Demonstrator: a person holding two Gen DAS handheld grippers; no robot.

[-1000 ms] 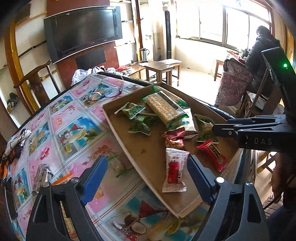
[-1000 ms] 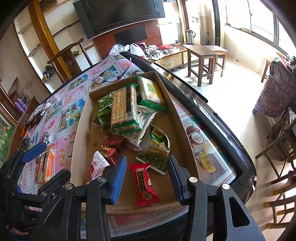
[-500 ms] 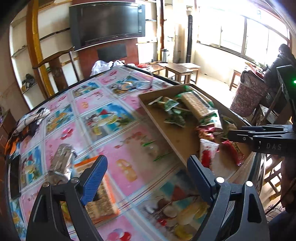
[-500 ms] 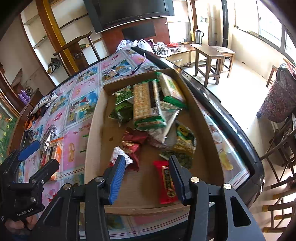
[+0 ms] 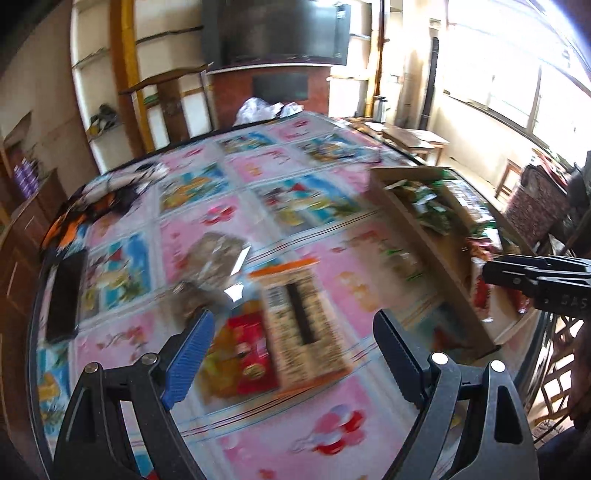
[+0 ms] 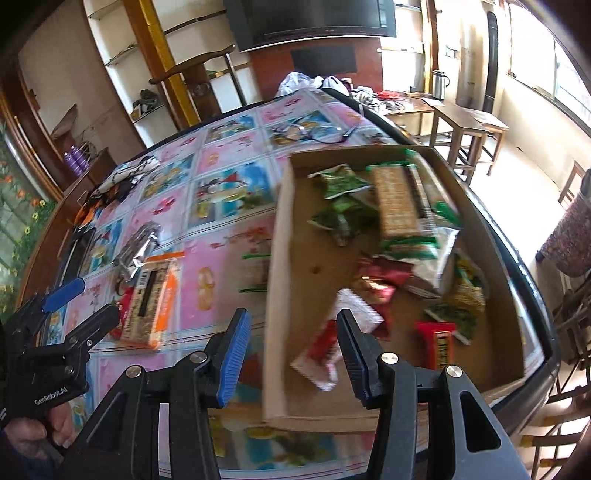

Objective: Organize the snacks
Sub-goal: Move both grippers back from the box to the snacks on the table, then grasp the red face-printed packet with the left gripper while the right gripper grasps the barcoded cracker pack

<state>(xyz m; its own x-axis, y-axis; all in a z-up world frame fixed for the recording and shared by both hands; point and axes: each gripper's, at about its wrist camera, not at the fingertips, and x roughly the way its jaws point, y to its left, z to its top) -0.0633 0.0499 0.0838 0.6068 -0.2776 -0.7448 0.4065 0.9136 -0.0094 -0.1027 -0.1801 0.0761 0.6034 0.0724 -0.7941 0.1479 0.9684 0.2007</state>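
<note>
The left hand-held gripper point(image 5: 291, 354) hangs wide open and empty above an orange-edged cracker pack point(image 5: 303, 317) lying on the counter point(image 5: 295, 435) outside the cardboard tray point(image 6: 275, 280). The right hand-held gripper point(image 6: 291, 350), half open and empty, straddles the tray's left wall; most snacks point(image 6: 399, 206) lie inside.

A dark flat television point(image 6: 314, 18) is mounted high on the far wall above a red-brown cabinet point(image 6: 317, 66). White wall shelves point(image 5: 99, 92) framed by a yellow wooden post point(image 5: 127, 74) are seen at the left. Small wooden tables point(image 6: 469, 125) stand on a pale floor point(image 6: 517, 177), which is lit brightly through large windows point(image 5: 517, 85) at the right.
</note>
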